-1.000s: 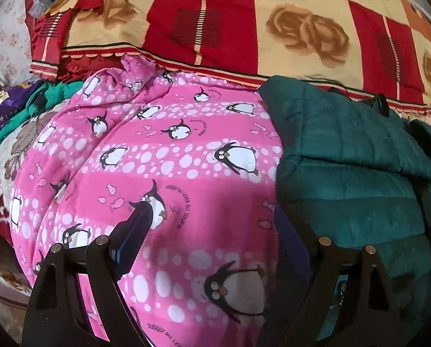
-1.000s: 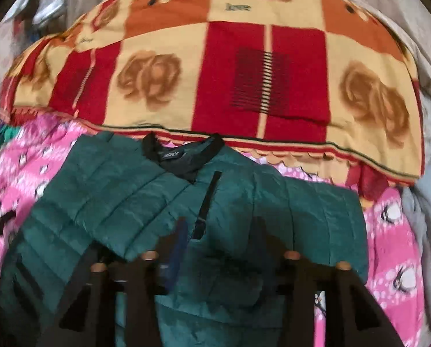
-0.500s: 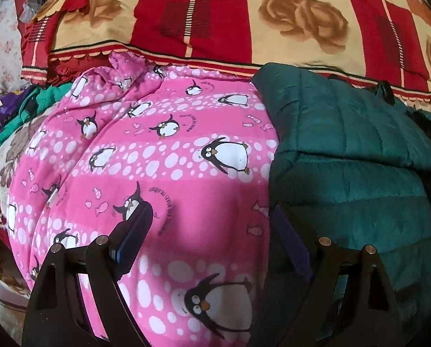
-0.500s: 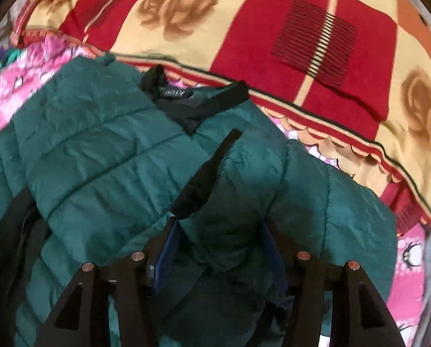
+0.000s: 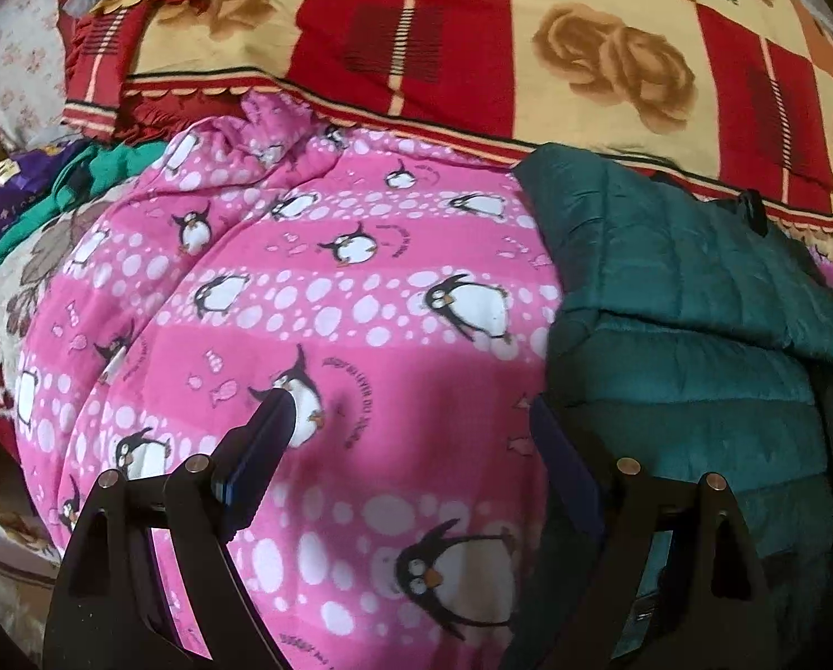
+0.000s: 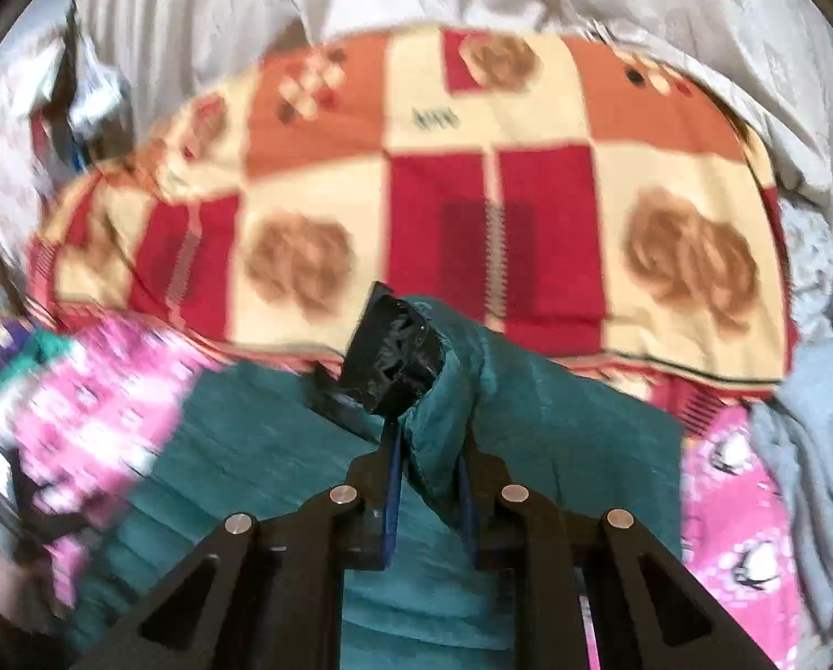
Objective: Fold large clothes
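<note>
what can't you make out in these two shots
- Right wrist view: penguin blanket and left-edge clutter are motion-blurred.
- Right wrist view: the right tongs, closing on a fold of the green jacket, hide the jacket's lower part.
- Left wrist view: the jacket's right side is cut off by the frame edge.

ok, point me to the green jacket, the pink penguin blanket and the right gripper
green jacket [image 6: 561, 446]: right wrist view, quilted panel right of the pinched fold.
pink penguin blanket [image 5: 360, 335]: left wrist view, middle of the spread fabric.
right gripper [image 6: 427, 446]: right wrist view, between the fingertips, jaws closing on a jacket fold.
</note>
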`<move>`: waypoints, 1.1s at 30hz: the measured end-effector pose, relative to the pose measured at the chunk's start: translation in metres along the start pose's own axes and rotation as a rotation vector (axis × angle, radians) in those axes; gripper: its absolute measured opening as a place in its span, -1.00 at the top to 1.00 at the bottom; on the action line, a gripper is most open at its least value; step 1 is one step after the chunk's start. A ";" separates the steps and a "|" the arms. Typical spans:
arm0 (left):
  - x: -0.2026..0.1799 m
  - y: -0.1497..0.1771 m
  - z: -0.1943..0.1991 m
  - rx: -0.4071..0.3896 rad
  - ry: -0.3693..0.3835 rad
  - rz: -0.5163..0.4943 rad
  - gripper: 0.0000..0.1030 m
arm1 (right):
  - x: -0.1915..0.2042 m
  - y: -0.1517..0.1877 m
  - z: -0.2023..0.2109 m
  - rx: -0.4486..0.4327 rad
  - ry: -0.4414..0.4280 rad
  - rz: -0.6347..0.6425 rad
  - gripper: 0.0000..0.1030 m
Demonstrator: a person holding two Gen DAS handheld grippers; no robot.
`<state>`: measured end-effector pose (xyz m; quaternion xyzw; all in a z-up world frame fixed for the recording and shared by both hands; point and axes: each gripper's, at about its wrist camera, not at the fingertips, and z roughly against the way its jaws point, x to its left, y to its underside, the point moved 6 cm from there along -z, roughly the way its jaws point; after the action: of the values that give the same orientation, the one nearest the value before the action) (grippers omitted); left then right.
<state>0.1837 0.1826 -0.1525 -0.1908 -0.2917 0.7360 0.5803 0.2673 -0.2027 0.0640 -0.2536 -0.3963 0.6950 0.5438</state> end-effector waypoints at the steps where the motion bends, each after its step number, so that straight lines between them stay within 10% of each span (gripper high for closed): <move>1: 0.002 0.001 0.000 0.004 -0.004 0.003 -0.67 | 0.017 -0.006 -0.002 -0.006 -0.039 -0.010 0.69; 9: 0.032 0.001 0.004 -0.015 -0.039 0.062 -0.67 | 0.150 0.021 -0.101 0.075 -0.250 0.012 0.69; 16: 0.042 -0.001 -0.001 -0.011 -0.049 0.081 -0.67 | 0.194 0.088 -0.200 0.188 -0.210 0.068 0.67; 21: 0.030 -0.002 -0.003 -0.006 -0.037 0.056 -0.67 | 0.187 0.123 -0.204 0.289 -0.276 0.057 0.03; 24: 0.013 -0.004 0.000 -0.025 -0.009 0.032 -0.67 | 0.168 0.127 -0.162 0.278 -0.302 0.088 0.03; 29: -0.047 -0.028 -0.002 -0.046 0.185 -0.027 -0.67 | 0.068 0.149 -0.100 0.179 0.055 0.160 0.03; 33: -0.095 -0.053 -0.006 -0.077 0.305 -0.059 -0.67 | -0.027 0.164 -0.067 0.122 0.134 -0.064 0.03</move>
<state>0.2512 0.1002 -0.1284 -0.3138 -0.2339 0.6693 0.6315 0.2363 -0.2262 -0.1112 -0.2530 -0.3242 0.6815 0.6054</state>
